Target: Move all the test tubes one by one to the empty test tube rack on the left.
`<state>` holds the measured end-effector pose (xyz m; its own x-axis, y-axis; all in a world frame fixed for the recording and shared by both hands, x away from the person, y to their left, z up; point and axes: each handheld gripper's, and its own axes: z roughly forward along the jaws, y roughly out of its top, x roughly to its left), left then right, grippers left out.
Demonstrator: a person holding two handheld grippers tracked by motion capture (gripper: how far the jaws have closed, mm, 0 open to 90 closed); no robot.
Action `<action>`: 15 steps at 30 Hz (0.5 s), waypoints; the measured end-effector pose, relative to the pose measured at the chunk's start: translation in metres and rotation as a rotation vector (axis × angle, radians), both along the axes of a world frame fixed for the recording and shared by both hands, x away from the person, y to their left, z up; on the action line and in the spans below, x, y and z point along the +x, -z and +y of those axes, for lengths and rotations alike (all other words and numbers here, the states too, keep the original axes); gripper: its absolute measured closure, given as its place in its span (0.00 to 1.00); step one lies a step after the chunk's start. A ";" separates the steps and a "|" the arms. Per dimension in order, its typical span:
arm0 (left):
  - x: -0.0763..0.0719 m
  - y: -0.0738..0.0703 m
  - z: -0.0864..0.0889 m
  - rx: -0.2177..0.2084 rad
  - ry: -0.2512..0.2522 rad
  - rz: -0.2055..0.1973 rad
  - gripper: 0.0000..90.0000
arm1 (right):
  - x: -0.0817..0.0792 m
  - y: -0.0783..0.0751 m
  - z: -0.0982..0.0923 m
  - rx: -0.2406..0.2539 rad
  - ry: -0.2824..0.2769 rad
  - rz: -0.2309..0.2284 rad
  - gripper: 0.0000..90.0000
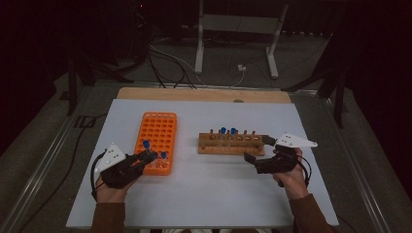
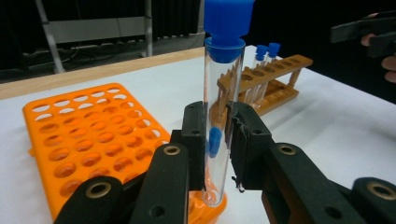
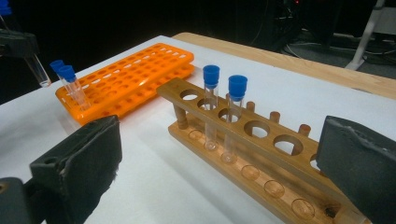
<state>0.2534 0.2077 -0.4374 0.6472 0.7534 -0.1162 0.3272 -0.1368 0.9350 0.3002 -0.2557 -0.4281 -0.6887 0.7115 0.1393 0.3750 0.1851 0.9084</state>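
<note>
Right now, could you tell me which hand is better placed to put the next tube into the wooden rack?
Left, probably. The left gripper is shut on a blue-capped tube, held upright above the orange rack. The right gripper stands open and empty beside the wooden rack, better suited to steadying it.

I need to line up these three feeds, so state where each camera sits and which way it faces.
High view: above the person's side, looking forward and down on the table; both forearms and grippers show.
Left gripper view: rides the left gripper, looking along its jaws clamped on a blue-capped tube.
Right gripper view: rides the right gripper, open jaws framing the wooden rack.
All share the orange rack.
</note>
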 end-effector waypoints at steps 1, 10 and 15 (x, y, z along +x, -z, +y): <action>0.001 0.001 0.001 -0.001 -0.003 0.000 0.87 | 0.000 0.000 0.000 -0.001 -0.001 0.000 0.01; 0.006 0.014 0.007 0.012 -0.060 -0.003 0.87 | 0.000 0.000 -0.001 0.005 0.000 0.000 0.01; 0.011 0.023 0.007 0.036 -0.095 0.015 0.87 | 0.000 0.000 0.000 0.003 -0.002 0.001 0.01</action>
<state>0.2644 0.2152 -0.4602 0.5707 0.8154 -0.0967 0.3543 -0.1382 0.9249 0.3003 -0.2558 -0.4282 -0.6898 0.7099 0.1418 0.3756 0.1834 0.9084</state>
